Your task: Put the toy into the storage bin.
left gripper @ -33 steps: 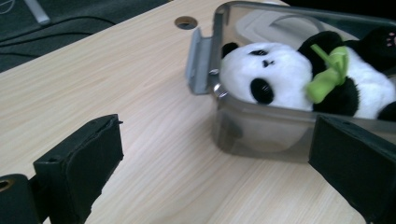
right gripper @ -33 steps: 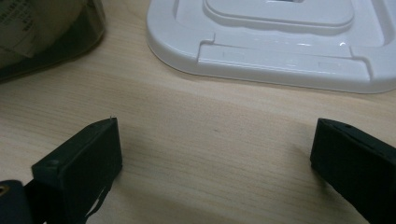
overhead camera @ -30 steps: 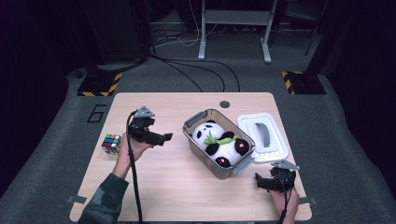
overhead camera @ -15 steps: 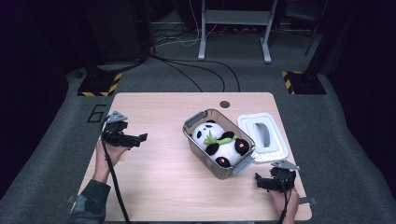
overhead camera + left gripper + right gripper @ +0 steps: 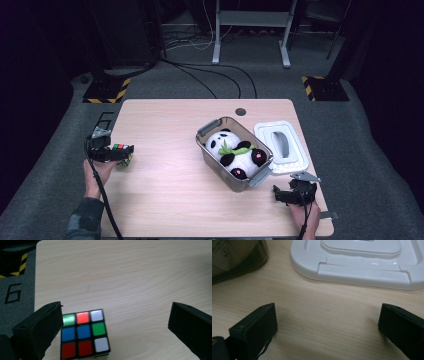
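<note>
Puzzle cube [image 5: 85,333] sits between the left gripper's [image 5: 112,327] jaws (beside one).

Wooden table [image 5: 165,195]: cube [image 5: 84,333], bin [image 5: 212,150], lid [image 5: 282,147].

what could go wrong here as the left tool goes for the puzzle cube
The cube sits against one jaw of the open left tool, far from the other, so closing may shove or spin it. It also lies near the table's left edge, so a push might tip it off.
</note>
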Demonstrator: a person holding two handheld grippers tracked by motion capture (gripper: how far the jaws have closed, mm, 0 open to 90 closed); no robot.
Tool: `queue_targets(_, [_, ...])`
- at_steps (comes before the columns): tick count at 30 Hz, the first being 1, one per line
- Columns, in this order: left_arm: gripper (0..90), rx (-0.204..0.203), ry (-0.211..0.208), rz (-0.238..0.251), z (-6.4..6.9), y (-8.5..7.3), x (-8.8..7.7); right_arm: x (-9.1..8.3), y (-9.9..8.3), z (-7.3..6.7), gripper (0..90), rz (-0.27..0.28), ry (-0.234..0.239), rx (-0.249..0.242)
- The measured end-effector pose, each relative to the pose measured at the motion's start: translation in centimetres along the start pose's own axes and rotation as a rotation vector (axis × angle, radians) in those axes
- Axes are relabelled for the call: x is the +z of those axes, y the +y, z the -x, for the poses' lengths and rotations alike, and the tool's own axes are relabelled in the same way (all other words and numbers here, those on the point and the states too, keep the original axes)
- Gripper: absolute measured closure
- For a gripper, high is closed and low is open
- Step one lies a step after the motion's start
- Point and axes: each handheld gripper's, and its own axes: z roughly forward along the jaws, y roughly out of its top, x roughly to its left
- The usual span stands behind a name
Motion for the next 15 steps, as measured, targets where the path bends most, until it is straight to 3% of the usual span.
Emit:
queue_targets(8, [0.0,-0.049,0.029,-0.042,-1.6,-2.0,1.7,0.0,0.0,0.0,1.5,0.0,0.0,0.0])
queue_targets(15, [0.1,-0.058,0.035,-0.056,-2.0,-3.1,2.8,0.0,0.0,0.0,1.5,0.0,0.0,0.0])
